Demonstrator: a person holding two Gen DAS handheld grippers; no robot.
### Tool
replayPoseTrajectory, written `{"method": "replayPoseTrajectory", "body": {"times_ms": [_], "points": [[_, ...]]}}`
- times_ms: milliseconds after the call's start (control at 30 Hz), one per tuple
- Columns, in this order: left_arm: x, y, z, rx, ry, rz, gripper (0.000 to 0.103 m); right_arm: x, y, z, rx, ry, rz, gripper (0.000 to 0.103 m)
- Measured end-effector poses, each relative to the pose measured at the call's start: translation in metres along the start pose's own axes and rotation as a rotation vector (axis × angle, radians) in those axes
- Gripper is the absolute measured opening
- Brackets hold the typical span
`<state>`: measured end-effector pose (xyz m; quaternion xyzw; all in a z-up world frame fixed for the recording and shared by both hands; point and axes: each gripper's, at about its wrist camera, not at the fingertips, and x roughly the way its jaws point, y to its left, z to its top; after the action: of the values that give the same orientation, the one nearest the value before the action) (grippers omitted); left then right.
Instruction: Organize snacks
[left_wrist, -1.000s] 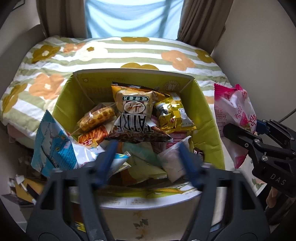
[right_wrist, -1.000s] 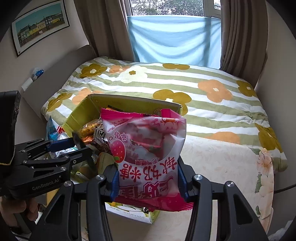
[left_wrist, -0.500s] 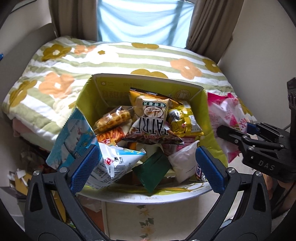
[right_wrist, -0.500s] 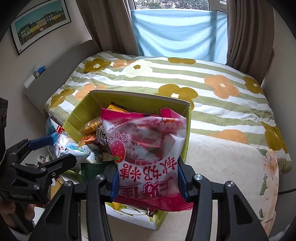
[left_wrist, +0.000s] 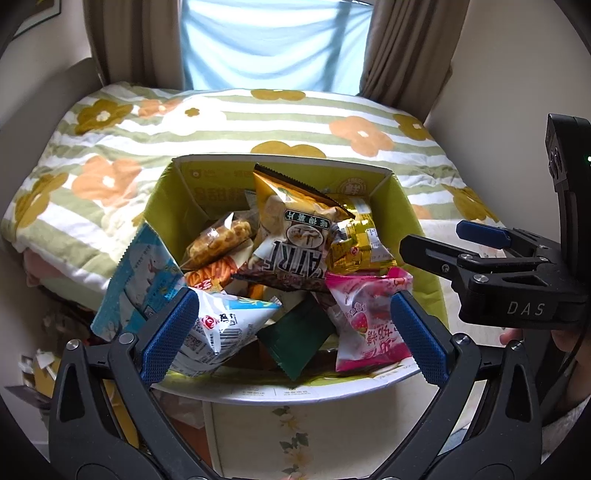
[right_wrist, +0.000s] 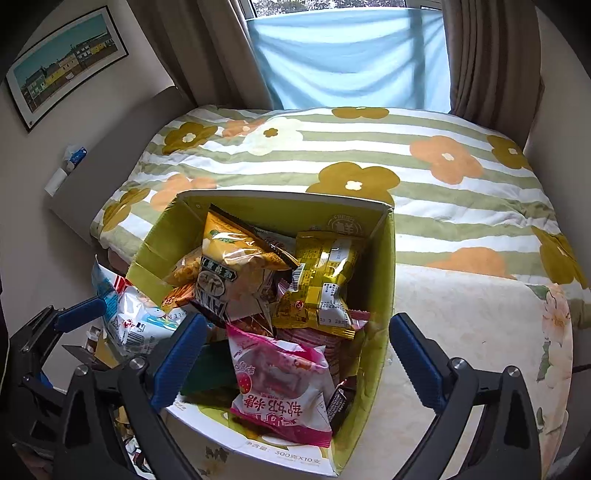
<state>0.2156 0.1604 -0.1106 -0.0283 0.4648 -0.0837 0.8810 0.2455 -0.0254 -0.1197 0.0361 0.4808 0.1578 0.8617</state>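
Left wrist view: my left gripper (left_wrist: 291, 328) hangs over the near rim of the green cardboard box (left_wrist: 421, 236), fingers spread wide with nothing between them. Its left pad (left_wrist: 170, 334) sits just in front of the blue-and-white bag (left_wrist: 147, 280), which drapes over the box's near-left edge, half in and half out. I cannot tell from here whether pad and bag actually touch. The pink strawberry bag (left_wrist: 365, 321) lies inside the box at the near-right corner, leaning on the front wall, beside a dark green packet (left_wrist: 295, 336). Above them in the heap: a yellow-brown chip bag (left_wrist: 295, 225) standing tallest, a gold packet (left_wrist: 354, 240) to its right, a clear pack of golden puffs (left_wrist: 218, 240) to its left, an orange packet (left_wrist: 210, 273) under that. My right gripper (left_wrist: 458, 243) shows at the right edge, above the box's right wall, fingers apart and empty. Right wrist view: the right gripper (right_wrist: 295, 354) is spread wide over the near end of the box (right_wrist: 384, 280), gripping nothing; the pink strawberry bag (right_wrist: 284, 384) lies free between and below its fingers, resting on other packets. Gold packet (right_wrist: 321, 280) and chip bag (right_wrist: 236, 269) sit behind it. The left gripper (right_wrist: 55, 325) shows at far left, next to the blue-and-white bag (right_wrist: 133, 321). The box stands on a cream floral surface (right_wrist: 472, 317) at the foot of a bed with a striped flower quilt (right_wrist: 369, 147).
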Motion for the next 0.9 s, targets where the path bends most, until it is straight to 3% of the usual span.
{"method": "replayPoseTrajectory", "body": {"times_ms": [333,567,700,900], "points": [[0.011,-0.011,-0.002,0.046,0.013,-0.069,0.103,-0.012,-0.019,-0.013,0.088,-0.036,-0.068,0.098],[0.000,-0.019,-0.008,0.058,-0.009,-0.059,0.103,-0.033,-0.021,-0.020,0.088,-0.066,-0.087,0.098],[-0.022,-0.025,-0.013,0.050,-0.048,-0.037,0.103,-0.059,-0.023,-0.027,0.083,-0.124,-0.082,0.099],[-0.074,-0.049,-0.025,0.041,-0.171,0.024,0.103,-0.115,-0.028,-0.045,0.049,-0.212,-0.094,0.098]]}}
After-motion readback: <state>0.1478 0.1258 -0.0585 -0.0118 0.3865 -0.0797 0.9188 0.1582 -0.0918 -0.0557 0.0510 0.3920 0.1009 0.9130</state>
